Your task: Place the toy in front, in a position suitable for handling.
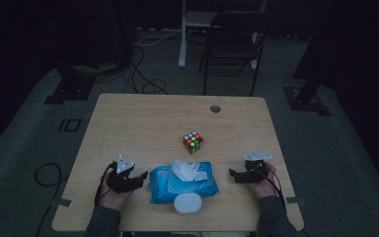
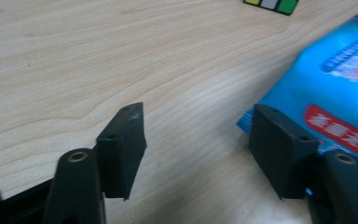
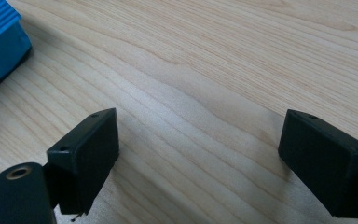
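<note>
Surface: wooden table point(image 1: 143, 123), dark room.
Left gripper point(image 1: 134, 180): jaws apart, holding nothing.
Right gripper point(image 1: 235, 174): jaws apart, holding nothing.
Wet-wipes pack point(image 1: 182, 183): between both grippers, just beside left gripper's jaw.
Rubik's cube point(image 1: 193, 142): beyond the pack.

The wipes pack point(image 1: 183, 184) lies on the table point(image 1: 143, 118) near its front edge, between the left gripper point(image 1: 139, 178) and the right gripper point(image 1: 234, 174) (left one just beside it). A round lid point(image 1: 187, 203) rests against the pack's front edge. The puzzle cube point(image 1: 193, 142) stands behind the pack, apart from it.

1 wipes pack point(image 1: 182, 184), 1 cube point(image 1: 193, 142), 1 white lid point(image 1: 187, 203), 1 chair point(image 1: 233, 42), 2 tools.
</note>
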A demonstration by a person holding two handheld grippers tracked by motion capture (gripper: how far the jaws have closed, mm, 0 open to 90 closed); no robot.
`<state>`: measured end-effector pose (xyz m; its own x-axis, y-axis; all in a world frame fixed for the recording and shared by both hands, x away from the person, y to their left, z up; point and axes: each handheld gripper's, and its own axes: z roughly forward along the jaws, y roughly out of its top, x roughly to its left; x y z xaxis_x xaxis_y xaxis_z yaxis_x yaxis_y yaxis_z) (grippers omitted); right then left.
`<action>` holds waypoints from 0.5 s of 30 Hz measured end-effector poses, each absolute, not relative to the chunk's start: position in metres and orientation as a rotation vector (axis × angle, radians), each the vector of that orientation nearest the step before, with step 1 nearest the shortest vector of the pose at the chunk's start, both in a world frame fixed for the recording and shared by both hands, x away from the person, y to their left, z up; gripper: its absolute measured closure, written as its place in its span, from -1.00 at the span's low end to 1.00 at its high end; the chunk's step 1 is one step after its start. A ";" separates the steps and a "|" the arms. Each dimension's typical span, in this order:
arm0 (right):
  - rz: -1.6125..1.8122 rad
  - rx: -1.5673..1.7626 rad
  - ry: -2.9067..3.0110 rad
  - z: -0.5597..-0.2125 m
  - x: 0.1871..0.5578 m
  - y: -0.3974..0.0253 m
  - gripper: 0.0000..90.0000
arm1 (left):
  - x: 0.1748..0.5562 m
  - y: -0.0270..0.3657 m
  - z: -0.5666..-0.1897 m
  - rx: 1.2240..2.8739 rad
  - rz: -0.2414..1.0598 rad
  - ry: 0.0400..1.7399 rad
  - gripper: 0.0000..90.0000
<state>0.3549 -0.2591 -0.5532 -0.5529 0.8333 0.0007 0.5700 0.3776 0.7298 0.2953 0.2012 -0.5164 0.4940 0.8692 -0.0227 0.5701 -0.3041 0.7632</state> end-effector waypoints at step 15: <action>0.986 1.221 2.275 -0.553 0.355 -0.259 -0.73 | 0.270 0.193 -0.496 1.999 0.504 1.109 -0.16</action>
